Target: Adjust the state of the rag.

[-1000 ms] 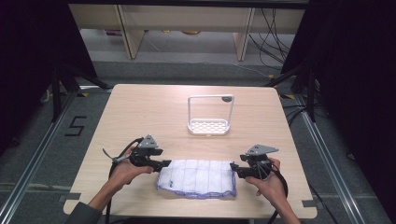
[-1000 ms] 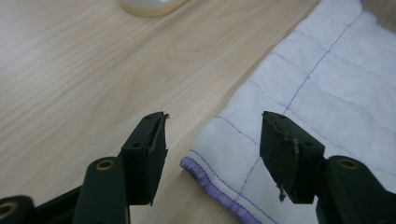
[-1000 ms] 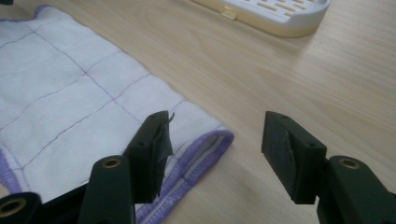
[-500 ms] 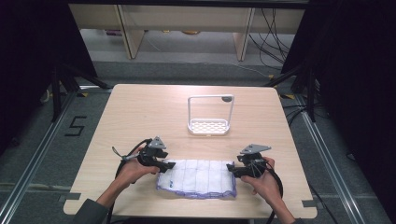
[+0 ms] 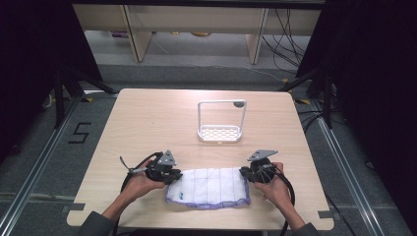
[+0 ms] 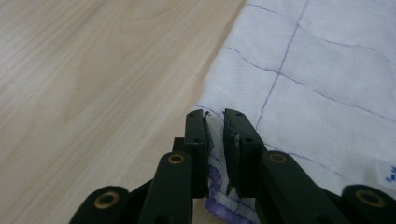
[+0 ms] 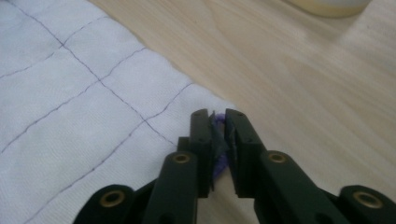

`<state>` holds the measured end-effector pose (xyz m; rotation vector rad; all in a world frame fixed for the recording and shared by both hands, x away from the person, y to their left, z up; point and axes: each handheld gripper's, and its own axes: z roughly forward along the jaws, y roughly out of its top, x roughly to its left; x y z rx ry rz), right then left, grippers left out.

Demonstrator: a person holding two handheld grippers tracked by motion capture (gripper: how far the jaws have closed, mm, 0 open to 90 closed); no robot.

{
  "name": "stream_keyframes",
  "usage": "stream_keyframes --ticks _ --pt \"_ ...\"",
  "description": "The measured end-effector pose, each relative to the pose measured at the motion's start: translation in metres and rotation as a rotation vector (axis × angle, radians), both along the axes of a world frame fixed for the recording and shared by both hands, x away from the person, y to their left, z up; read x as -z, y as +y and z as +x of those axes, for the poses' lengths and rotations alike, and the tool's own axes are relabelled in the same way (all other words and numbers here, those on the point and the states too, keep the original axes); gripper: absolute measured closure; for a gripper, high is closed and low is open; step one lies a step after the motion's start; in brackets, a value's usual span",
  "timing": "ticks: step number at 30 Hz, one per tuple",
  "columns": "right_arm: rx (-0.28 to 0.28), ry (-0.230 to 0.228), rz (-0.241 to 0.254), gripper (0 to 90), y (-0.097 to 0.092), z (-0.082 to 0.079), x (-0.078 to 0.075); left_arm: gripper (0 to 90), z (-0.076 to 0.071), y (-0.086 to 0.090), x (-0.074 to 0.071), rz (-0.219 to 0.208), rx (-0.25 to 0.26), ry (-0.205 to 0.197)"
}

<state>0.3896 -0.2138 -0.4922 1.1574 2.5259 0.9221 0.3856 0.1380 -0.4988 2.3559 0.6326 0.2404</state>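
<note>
The cloth [image 5: 208, 187], white with thin purple grid lines and a purple stitched hem, lies flat on the near part of the table [image 5: 147, 118], midway between its left and right edges and close to the near edge. It looks soft, light and limp, so I judge it will sag and fold wherever it is not held and will drag on the wood rather than slide as a stiff sheet would; its corners and hem are the sensible places to take it, since the doubled stitching gives the jaws something to bite. The left gripper [image 5: 169, 174] sits at the cloth's left end; in the left gripper view its jaws are nearly together with the hemmed corner of the cloth [image 6: 327, 93] pinched between them. The right gripper [image 5: 247, 173] sits at the right end, and in the right gripper view its jaws are likewise clamped on a purple-edged corner of the cloth [image 7: 70, 93]. Each is held by a hand coming in from the near side. Farther off, near the table's middle, stands a small white rack [image 5: 221, 123] with a tall wire frame, well apart from the cloth. Between cloth and rack the wood is bare, giving room to lift or fold toward the far side; the near edge leaves little margin.
</note>
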Motion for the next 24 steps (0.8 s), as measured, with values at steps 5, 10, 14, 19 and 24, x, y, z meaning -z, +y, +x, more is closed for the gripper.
stream_keyframes --ticks 5,10,14,19,24 --pt "-0.074 -0.078 -0.016 88.1 0.007 0.023 -0.006 81.0 -0.026 -0.001 0.002 -0.023 0.017 0.0" --pt "-0.113 -0.078 -0.044 88.6 0.026 0.053 -0.007 81.1 -0.058 -0.007 -0.002 -0.033 0.078 -0.004" --pt "-0.141 -0.081 -0.035 88.8 0.043 0.066 0.0 81.4 -0.075 -0.017 -0.002 -0.034 0.117 -0.006" --pt "-0.161 -0.081 -0.034 88.8 0.058 0.075 -0.001 81.5 -0.087 -0.029 -0.004 -0.04 0.163 -0.009" --pt "-0.228 -0.093 -0.064 88.8 0.079 0.087 0.0 81.3 -0.096 -0.046 -0.005 -0.074 0.175 -0.008"
